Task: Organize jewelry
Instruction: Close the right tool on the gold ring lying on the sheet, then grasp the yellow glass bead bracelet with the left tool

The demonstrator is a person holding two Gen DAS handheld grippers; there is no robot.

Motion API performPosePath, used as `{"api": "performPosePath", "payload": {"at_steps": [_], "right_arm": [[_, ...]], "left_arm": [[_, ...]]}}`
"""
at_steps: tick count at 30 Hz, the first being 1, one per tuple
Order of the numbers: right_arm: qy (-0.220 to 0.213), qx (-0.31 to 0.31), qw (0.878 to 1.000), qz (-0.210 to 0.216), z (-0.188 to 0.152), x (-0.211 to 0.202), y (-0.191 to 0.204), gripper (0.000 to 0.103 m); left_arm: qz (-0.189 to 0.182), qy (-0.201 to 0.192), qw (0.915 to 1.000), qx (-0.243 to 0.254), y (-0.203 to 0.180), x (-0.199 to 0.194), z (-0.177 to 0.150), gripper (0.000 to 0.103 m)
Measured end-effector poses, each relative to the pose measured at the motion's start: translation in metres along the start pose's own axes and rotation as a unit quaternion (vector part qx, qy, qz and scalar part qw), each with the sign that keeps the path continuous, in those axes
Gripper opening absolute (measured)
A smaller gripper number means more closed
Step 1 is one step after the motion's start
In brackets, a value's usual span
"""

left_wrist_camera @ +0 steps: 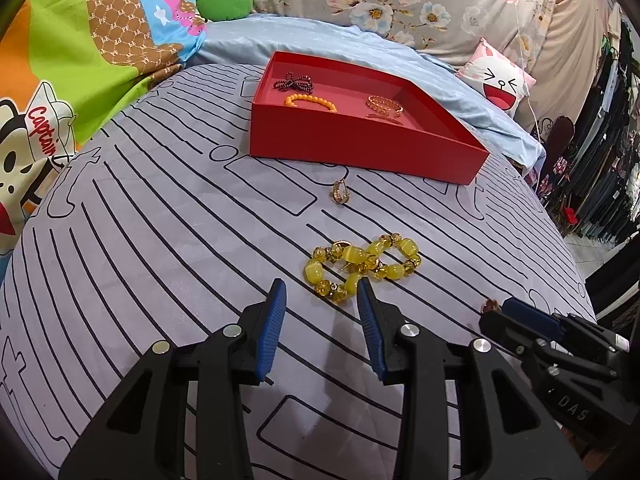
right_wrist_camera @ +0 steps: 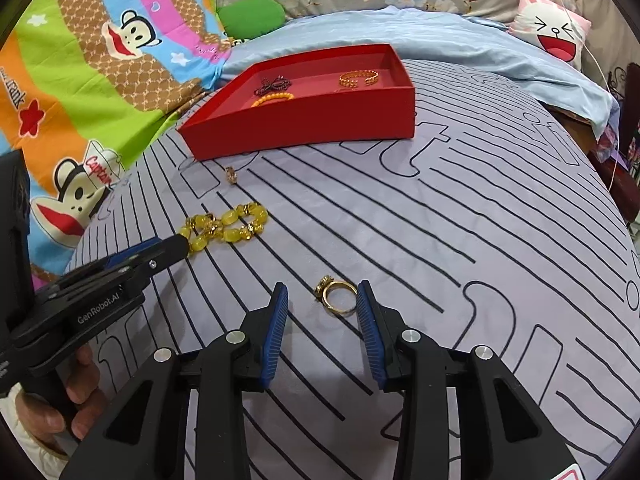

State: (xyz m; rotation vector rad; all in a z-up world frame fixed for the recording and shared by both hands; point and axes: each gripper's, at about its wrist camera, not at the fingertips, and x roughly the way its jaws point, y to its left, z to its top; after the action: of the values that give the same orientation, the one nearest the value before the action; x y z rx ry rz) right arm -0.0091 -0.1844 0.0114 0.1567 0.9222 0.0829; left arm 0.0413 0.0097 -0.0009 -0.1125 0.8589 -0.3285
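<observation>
A yellow bead bracelet [left_wrist_camera: 360,266] lies twisted on the striped grey sheet [left_wrist_camera: 160,240]. My left gripper [left_wrist_camera: 321,286] stands open just before it, and the bracelet's near loop reaches between the tips without being pressed. A gold ring [right_wrist_camera: 338,296] with a small ornament lies between the fingers of my open right gripper [right_wrist_camera: 322,288], close to the right pad [right_wrist_camera: 366,312]. Farther off, a small gold hoop [left_wrist_camera: 340,192] rests before the red box [left_wrist_camera: 360,148], which holds a dark bead bracelet [left_wrist_camera: 293,82], an orange bead bracelet [left_wrist_camera: 310,101] and a gold bangle [left_wrist_camera: 384,105].
The bed carries a bright cartoon quilt [left_wrist_camera: 80,60] on the left, a light blue blanket [left_wrist_camera: 460,92] behind the box and a pink cartoon pillow [left_wrist_camera: 496,80] at the back right. A hand [right_wrist_camera: 80,392] holds the left gripper's handle. The bed's edge drops off at the right.
</observation>
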Motion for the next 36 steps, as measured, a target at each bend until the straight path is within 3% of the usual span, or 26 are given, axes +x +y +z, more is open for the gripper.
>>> {"api": "performPosePath", "payload": {"at_steps": [3, 9, 29, 36], "right_arm": [[-0.001, 0.001, 1.000, -0.001, 0.000, 0.001, -0.001, 0.035], [-0.009, -0.007, 1.000, -0.022, -0.002, 0.002, 0.000, 0.023], [-0.012, -0.004, 1.000, -0.021, -0.003, 0.001, -0.001, 0.023], [-0.012, -0.004, 1.000, -0.021, -0.004, 0.001, -0.001, 0.023]], "left_arm": [[-0.001, 0.002, 1.0000, 0.000, 0.000, 0.001, -0.001, 0.035], [0.003, 0.004, 1.0000, 0.002, -0.002, 0.002, -0.001, 0.035], [0.001, 0.004, 1.0000, -0.007, 0.002, 0.005, 0.003, 0.034], [0.018, 0.004, 0.9998, 0.004, 0.002, 0.011, 0.010, 0.032]]}}
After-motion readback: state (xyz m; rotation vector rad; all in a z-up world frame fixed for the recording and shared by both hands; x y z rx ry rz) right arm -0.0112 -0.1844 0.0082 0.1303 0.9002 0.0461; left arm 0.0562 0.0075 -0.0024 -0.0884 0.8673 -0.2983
